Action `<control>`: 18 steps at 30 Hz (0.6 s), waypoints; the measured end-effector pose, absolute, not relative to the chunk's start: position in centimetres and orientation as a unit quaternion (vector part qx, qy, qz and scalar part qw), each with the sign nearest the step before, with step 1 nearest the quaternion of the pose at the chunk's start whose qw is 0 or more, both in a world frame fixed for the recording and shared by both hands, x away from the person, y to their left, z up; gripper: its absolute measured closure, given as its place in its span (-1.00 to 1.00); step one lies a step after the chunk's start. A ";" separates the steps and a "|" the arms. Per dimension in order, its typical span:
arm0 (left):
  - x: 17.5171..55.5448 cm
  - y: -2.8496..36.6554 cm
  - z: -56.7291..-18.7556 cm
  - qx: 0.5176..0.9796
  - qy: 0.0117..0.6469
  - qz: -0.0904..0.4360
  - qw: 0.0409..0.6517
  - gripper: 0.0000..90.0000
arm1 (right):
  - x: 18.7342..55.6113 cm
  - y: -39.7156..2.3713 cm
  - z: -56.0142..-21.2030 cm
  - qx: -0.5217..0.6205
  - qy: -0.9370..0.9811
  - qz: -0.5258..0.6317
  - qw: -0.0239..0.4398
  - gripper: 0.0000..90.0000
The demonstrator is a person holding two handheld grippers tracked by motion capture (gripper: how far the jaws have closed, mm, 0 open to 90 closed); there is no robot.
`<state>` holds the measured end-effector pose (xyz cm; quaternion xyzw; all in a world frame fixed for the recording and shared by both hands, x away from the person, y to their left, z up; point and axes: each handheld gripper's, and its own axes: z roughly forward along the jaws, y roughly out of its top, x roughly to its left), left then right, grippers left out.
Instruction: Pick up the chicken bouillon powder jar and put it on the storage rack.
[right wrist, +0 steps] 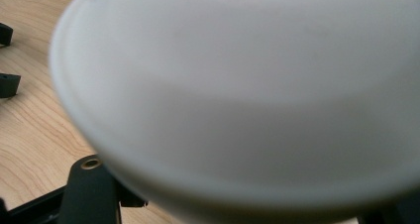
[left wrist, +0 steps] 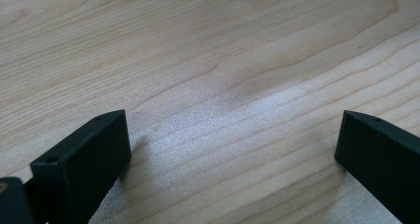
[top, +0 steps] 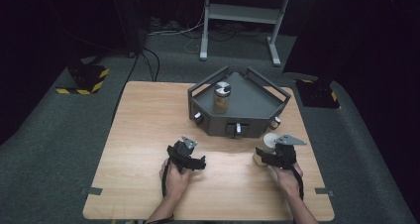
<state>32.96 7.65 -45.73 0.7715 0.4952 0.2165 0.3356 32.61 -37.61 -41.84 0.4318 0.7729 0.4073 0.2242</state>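
Two jars: one white-lidded (top: 268, 143), one metal-lidded (top: 222, 96); one grey tray (top: 257, 104); two tools.

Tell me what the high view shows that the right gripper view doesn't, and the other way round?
The high view alone shows the grey tray with a silver-lidded jar in it, both hands, and the whole table on dark carpet. The right gripper view alone gives a blurred close-up of the white lid, with the right tool at either side of it. Both show that white-lidded jar in the right tool, the wooden tabletop, and the left tool, whose black jaw tips peek in at the close-up's left edge.
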 end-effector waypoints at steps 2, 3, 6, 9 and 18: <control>33.0 7.6 -45.7 0.771 0.495 0.217 0.336 -0.98 | 32.6 -37.6 -41.8 0.430 0.774 0.406 0.226 -0.29; 33.0 7.6 -45.7 0.771 0.495 0.217 0.336 -0.98 | 32.6 -37.5 -41.8 0.430 0.774 0.405 0.226 -0.29; 33.0 7.6 -45.7 0.771 0.495 0.217 0.336 -0.98 | 32.6 -37.4 -41.6 0.427 0.777 0.403 0.230 -0.29; 33.0 7.6 -45.7 0.771 0.495 0.217 0.336 -0.98 | 32.5 -37.4 -41.6 0.426 0.777 0.401 0.231 -0.28; 33.0 7.6 -45.7 0.771 0.495 0.217 0.335 -0.98 | 32.4 -37.4 -41.2 0.425 0.780 0.395 0.234 -0.28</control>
